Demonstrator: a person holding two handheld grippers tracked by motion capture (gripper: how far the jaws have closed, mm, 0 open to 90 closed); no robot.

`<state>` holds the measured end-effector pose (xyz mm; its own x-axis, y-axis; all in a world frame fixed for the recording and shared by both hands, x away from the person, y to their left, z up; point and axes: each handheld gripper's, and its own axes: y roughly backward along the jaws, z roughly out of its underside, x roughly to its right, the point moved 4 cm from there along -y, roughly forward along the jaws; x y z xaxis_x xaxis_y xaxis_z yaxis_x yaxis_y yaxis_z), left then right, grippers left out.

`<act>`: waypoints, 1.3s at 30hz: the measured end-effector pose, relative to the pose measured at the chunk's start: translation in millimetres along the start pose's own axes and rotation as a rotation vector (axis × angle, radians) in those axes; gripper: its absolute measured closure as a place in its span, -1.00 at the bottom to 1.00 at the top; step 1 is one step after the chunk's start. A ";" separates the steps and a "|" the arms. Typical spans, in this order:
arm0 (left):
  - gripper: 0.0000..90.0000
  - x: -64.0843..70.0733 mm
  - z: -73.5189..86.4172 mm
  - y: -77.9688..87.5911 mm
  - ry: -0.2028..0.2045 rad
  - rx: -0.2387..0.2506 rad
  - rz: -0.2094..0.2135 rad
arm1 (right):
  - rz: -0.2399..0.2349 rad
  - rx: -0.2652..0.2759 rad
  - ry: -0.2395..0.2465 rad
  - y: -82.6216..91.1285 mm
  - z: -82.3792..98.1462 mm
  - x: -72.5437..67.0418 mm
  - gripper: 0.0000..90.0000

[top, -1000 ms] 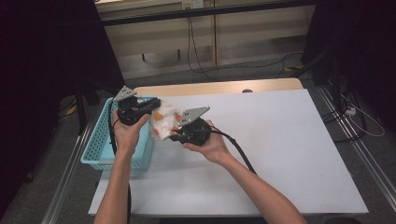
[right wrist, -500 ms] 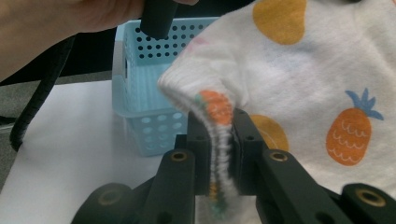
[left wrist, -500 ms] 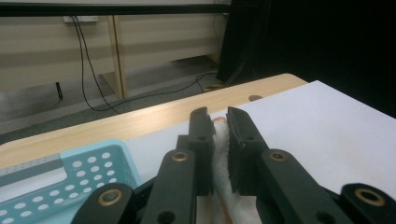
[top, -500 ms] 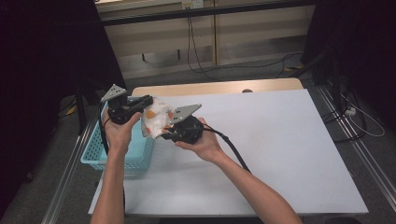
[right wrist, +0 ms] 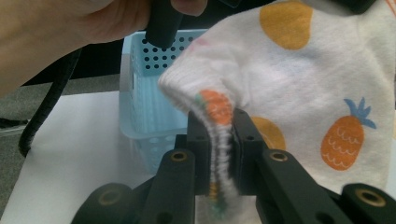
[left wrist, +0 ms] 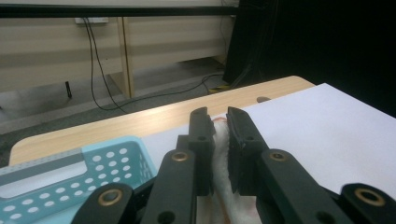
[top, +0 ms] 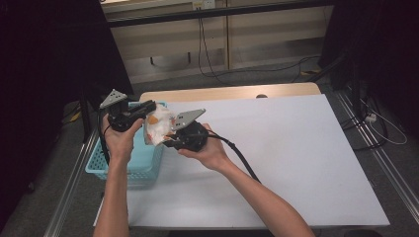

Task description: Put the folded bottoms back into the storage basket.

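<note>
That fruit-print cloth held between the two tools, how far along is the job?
Done: the cloth is off the table, pinched by both grippers, left and right. In hand: it hangs by the blue basket, at its edge. Left: probably lowering it in and letting go.

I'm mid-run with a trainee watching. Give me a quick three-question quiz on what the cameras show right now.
1. True or false: both grippers are shut on the white fruit-print cloth.
2. Which colour is the basket? A red, B light blue, C black.
3. Where does the basket stand on the table?

Key
1. True: the left gripper and the right gripper each pinch the cloth between their fingers, and it hangs between them above the table.
2. B.
3. At the table's left edge, under the left hand.
</note>
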<state>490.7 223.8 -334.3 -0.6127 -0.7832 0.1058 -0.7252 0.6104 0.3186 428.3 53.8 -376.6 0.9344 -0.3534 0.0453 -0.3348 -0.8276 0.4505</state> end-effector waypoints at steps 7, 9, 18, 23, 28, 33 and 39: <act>0.80 -7.6 -1.4 8.2 0.015 0.006 -0.006 | -0.009 0.003 0.012 -5.9 -9.5 -3.4 0.79; 0.80 -9.5 -1.1 9.9 0.023 0.004 -0.006 | -0.008 0.001 0.020 -7.9 -12.3 -5.2 0.79; 0.80 -17.5 -3.8 21.4 0.032 0.033 -0.015 | -0.020 0.005 0.037 -14.5 -24.8 -11.2 0.79; 0.80 -22.6 -2.5 25.5 0.036 0.032 -0.031 | -0.028 0.006 0.039 -19.9 -31.2 -12.6 0.79; 0.80 -24.5 -2.2 25.4 0.025 0.020 -0.044 | -0.040 0.007 0.042 -27.4 -35.7 -14.8 0.79; 0.80 -32.1 -0.6 29.6 0.040 0.022 -0.055 | -0.046 0.002 0.041 -34.5 -38.5 -15.9 0.79; 0.80 -39.5 -0.4 35.7 0.049 0.035 -0.070 | -0.051 0.001 0.051 -40.6 -45.2 -17.4 0.79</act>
<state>489.1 276.4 -326.8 -0.5451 -0.8282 0.1304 -0.7764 0.5574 0.2941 431.1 113.2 -355.4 0.9553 -0.2878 0.0676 -0.2865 -0.8445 0.4525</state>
